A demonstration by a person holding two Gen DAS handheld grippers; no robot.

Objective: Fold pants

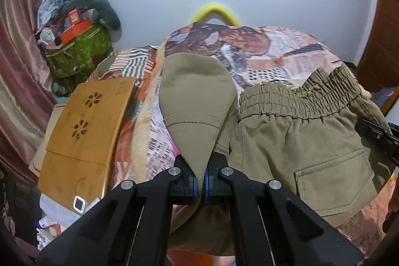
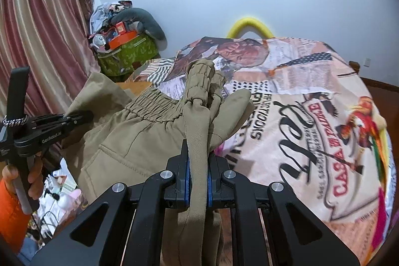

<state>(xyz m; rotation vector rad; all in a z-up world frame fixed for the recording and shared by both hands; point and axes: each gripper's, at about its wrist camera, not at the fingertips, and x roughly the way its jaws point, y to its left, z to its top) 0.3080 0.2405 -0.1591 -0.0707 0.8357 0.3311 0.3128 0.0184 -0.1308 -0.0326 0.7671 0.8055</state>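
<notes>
Khaki pants point(image 1: 294, 141) lifted over printed blanket point(image 2: 311, 121), waistband at 1 o'clock in left view. Left gripper point(image 1: 201, 178) pinches hem flap; right gripper point(image 2: 198, 181) clamps bunched fabric (legs hidden below both frames). Wooden tray point(image 1: 84, 131) at 9 o'clock.

Beyond the khaki pants point(image 2: 149, 131) the patterned bedspread point(image 2: 311, 116) lies open to the right; on the left, a wooden tray point(image 1: 84, 131) and a piled green bag point(image 1: 77, 51) crowd the curtain point(image 1: 17, 66) side
</notes>
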